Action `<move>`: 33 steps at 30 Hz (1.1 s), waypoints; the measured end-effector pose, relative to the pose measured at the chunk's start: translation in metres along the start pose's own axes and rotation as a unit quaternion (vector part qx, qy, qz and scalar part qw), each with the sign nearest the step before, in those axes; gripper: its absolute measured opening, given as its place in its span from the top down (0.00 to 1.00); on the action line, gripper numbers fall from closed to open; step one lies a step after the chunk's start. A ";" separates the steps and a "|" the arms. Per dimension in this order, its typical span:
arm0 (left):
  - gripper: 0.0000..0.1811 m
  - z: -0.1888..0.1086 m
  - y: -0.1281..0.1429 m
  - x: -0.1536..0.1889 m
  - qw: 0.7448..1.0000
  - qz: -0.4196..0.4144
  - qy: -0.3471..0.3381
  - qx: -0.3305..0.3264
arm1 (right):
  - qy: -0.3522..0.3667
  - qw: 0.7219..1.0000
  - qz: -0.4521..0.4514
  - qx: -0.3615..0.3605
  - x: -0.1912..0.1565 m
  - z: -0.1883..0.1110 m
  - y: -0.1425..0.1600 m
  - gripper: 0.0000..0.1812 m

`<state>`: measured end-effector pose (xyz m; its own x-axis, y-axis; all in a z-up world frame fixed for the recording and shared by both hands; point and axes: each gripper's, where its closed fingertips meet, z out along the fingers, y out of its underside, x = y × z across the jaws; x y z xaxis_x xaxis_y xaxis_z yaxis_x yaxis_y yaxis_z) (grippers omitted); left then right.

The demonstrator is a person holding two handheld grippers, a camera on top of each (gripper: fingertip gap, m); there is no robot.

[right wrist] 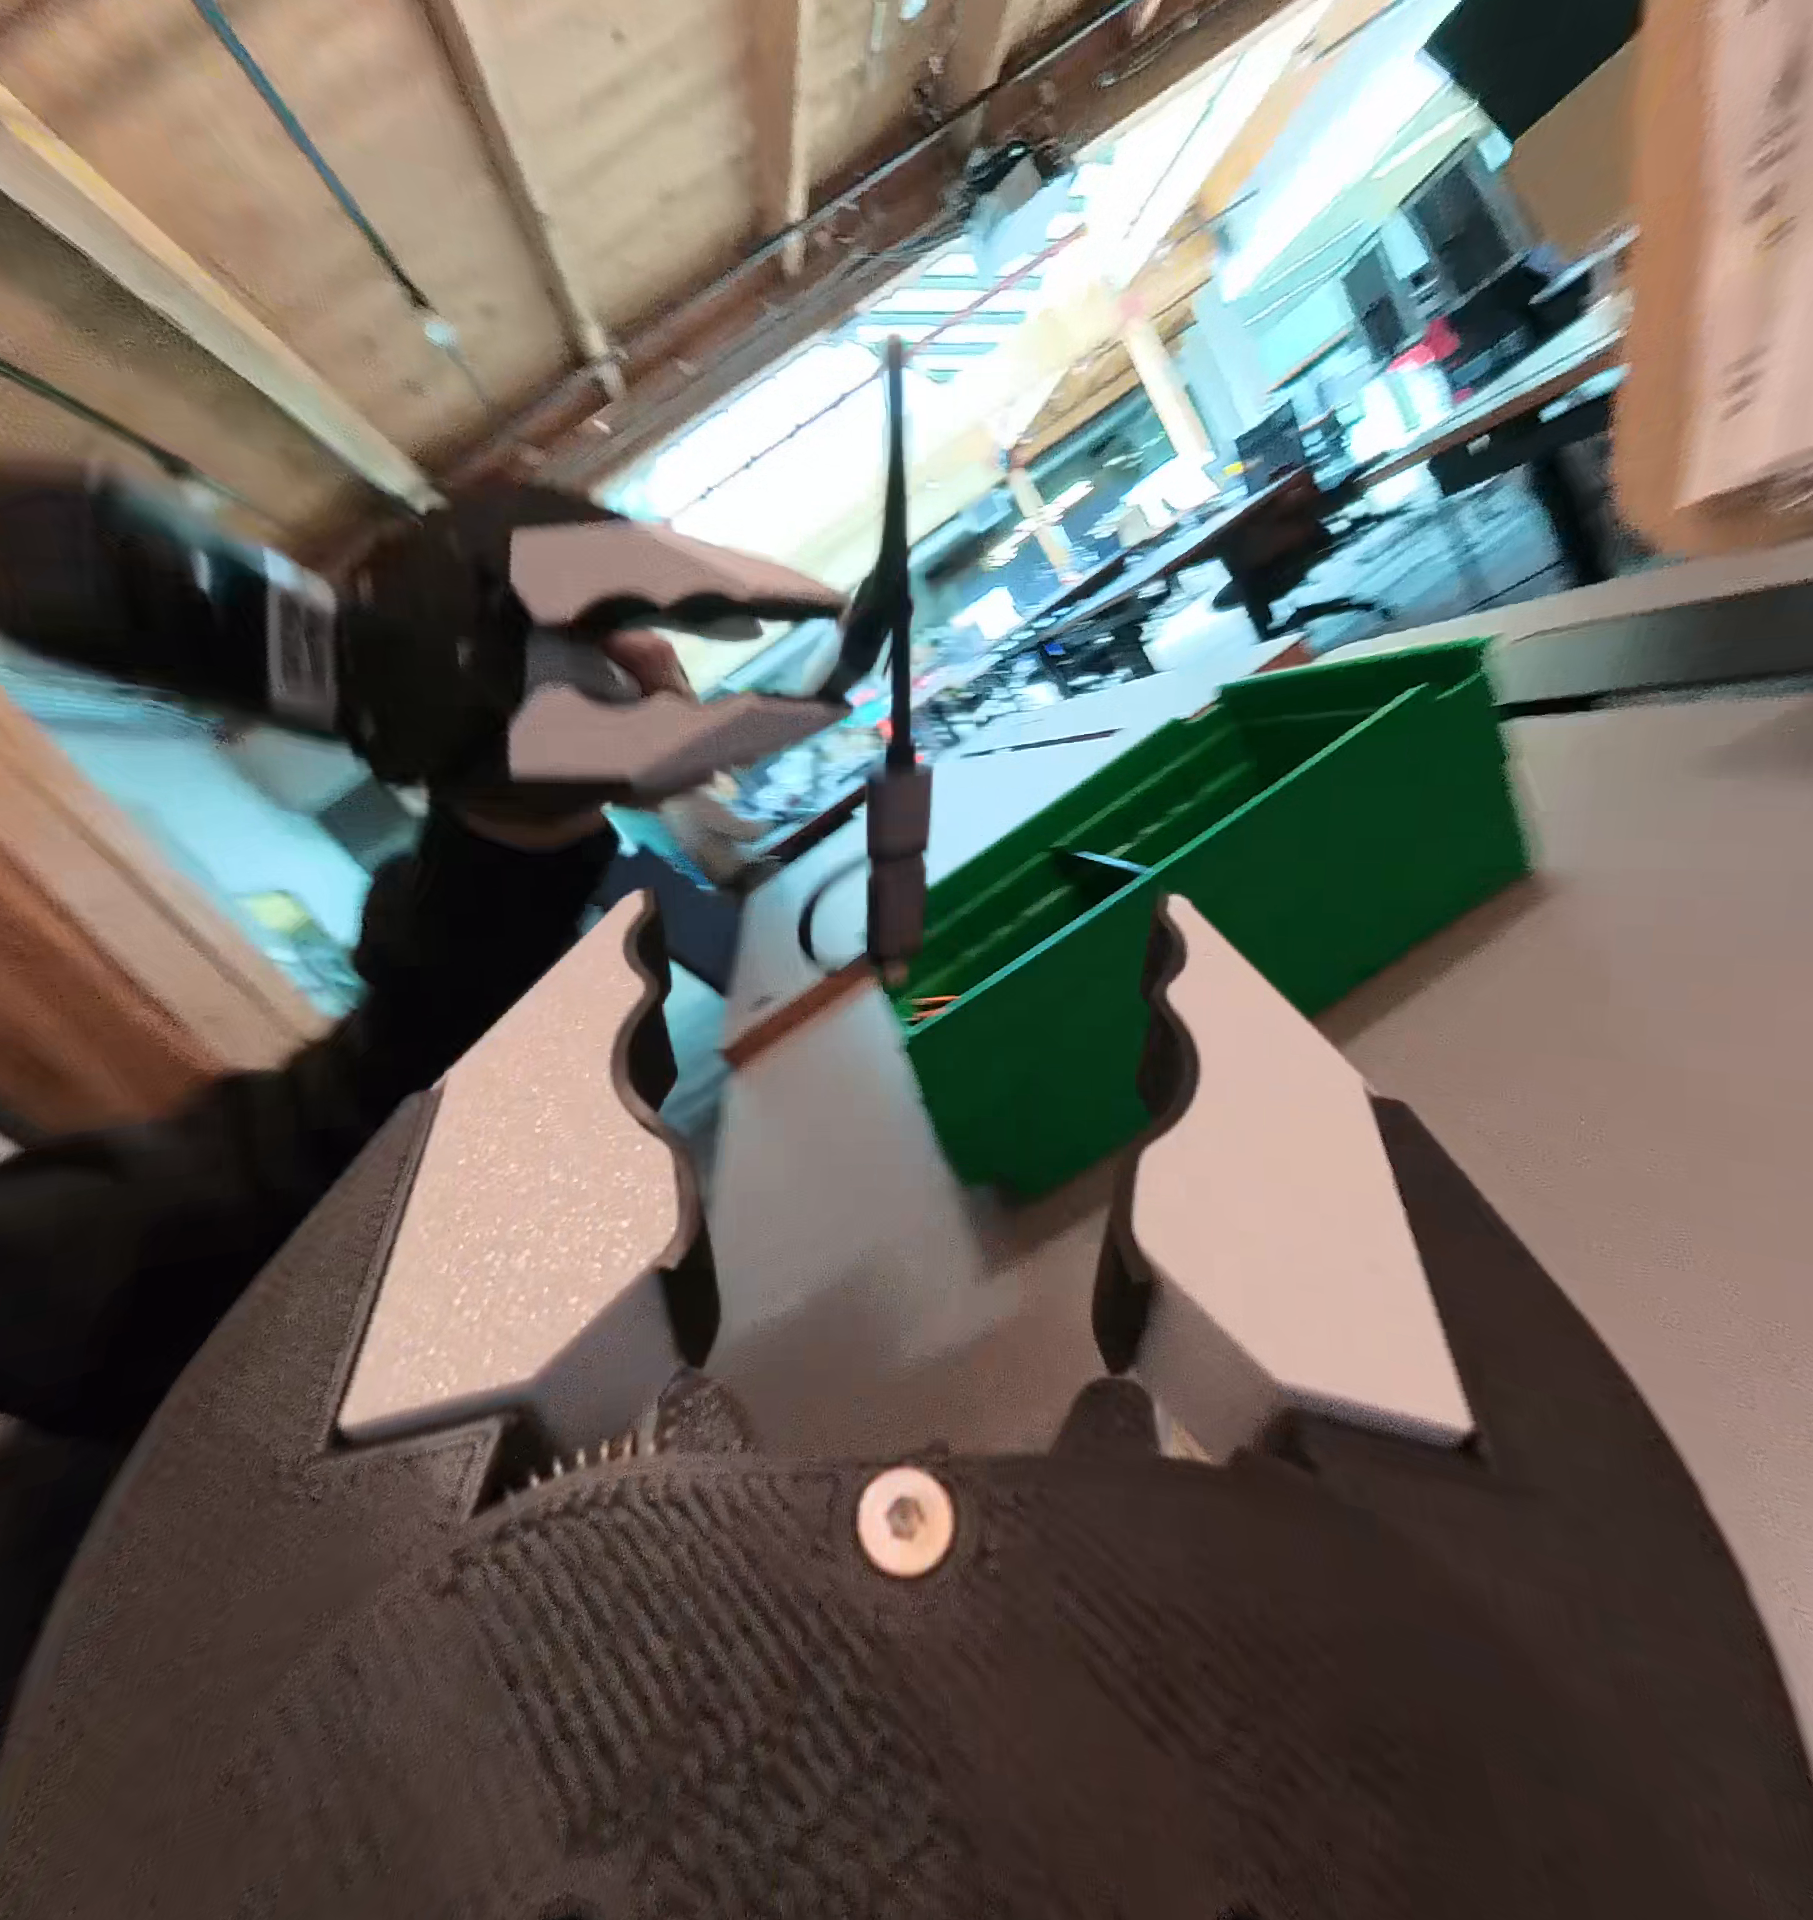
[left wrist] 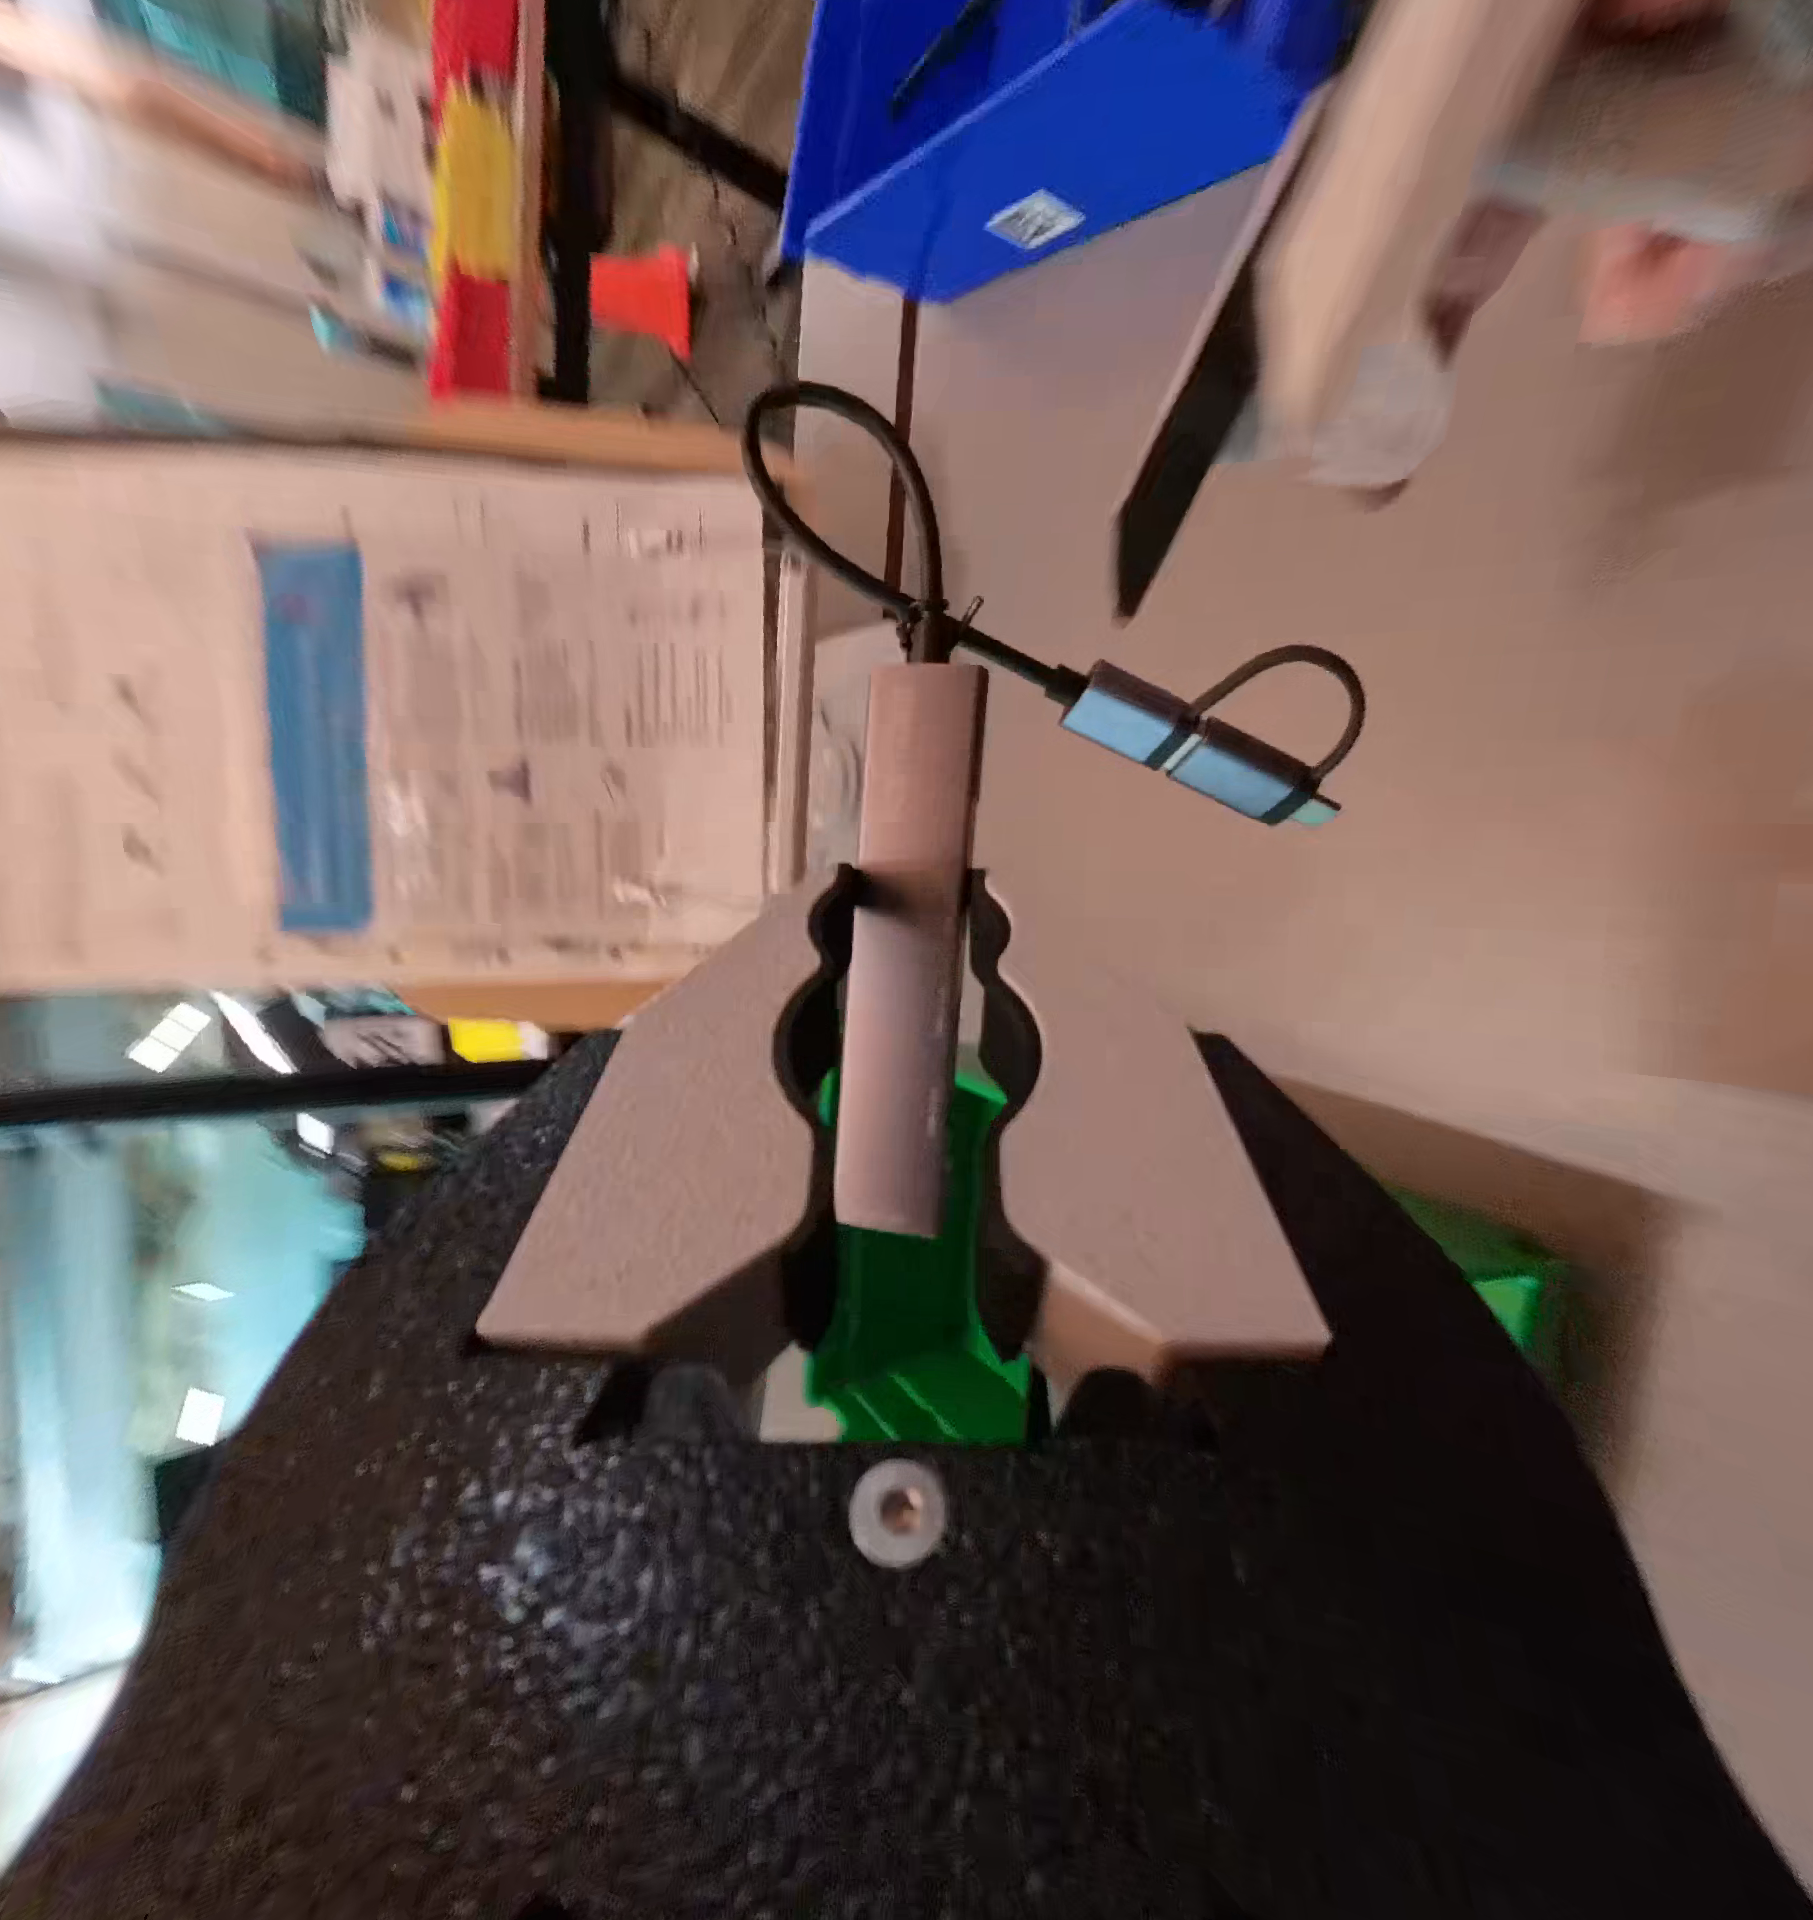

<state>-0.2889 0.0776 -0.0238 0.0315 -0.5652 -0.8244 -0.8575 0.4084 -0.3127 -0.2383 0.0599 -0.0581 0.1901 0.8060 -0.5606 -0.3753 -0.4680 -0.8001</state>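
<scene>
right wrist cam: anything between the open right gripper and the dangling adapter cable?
Only bare table and a corner of the green bin. The cable hangs from the left gripper, beyond the right gripper.

You won't find any writing here sharp enough to read. The blue bin (left wrist: 1037, 135) carries a small white code sticker (left wrist: 1032, 220), the cardboard box (left wrist: 362, 717) has blurred print, and a white code label (right wrist: 304, 639) sits on the left gripper (right wrist: 829, 649).
</scene>
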 end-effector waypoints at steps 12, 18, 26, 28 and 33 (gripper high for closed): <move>0.89 0.010 -0.042 0.067 0.984 0.160 -0.063 0.046 | -0.105 0.993 0.044 -0.014 -0.026 -0.001 0.028 0.96; 0.76 -0.018 -0.029 0.026 0.954 -0.230 -0.089 0.172 | -0.102 0.984 0.144 0.020 -0.006 -0.010 0.014 0.97; 0.73 -0.007 -0.004 0.055 0.733 -0.620 0.112 0.256 | -0.151 0.950 0.272 0.022 -0.009 -0.004 0.024 0.96; 0.79 -0.002 -0.006 0.066 0.704 -0.644 0.152 0.258 | -0.148 0.954 0.260 0.007 -0.013 0.001 0.032 0.96; 0.95 -0.008 -0.013 0.063 0.611 -0.693 0.203 0.324 | -0.140 0.972 0.184 -0.027 -0.024 0.006 0.042 0.96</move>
<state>-0.2796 0.0307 -0.0678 0.2550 -0.7671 0.5887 0.2366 -0.5408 -0.8072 -0.2635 0.0233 -0.0770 -0.2050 0.6430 -0.7379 -0.3215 -0.7563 -0.5698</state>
